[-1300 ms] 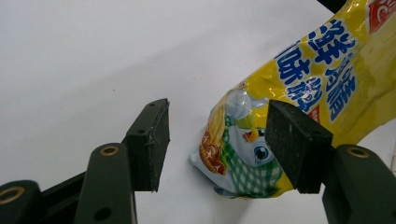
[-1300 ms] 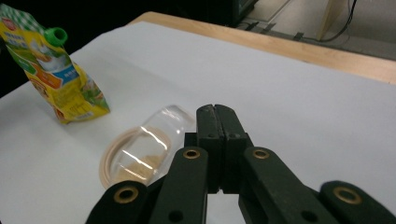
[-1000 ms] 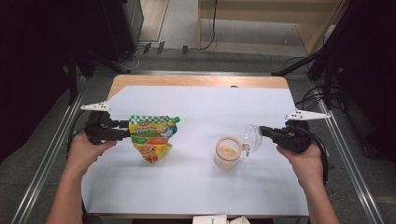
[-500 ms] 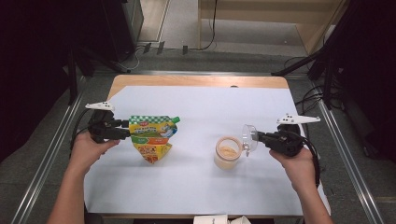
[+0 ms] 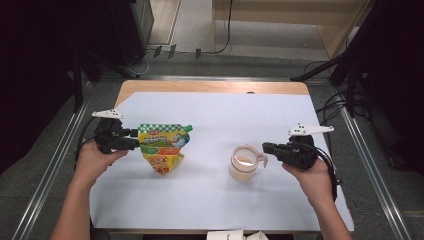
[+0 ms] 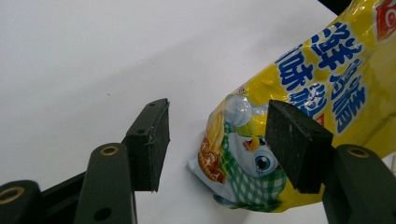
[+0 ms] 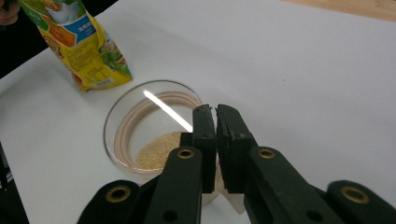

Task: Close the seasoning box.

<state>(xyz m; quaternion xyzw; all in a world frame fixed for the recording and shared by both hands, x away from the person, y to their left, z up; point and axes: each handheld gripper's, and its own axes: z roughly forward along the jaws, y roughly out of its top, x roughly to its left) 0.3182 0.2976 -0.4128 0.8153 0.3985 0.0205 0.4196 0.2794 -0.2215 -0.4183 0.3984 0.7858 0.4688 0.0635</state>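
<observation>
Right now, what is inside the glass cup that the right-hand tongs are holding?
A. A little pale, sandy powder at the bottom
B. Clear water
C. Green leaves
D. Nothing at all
A: the right gripper view looks down into the glass cup, and a small heap of pale powder lies on its bottom, just past the shut right tongs clamped on its handle.
</observation>
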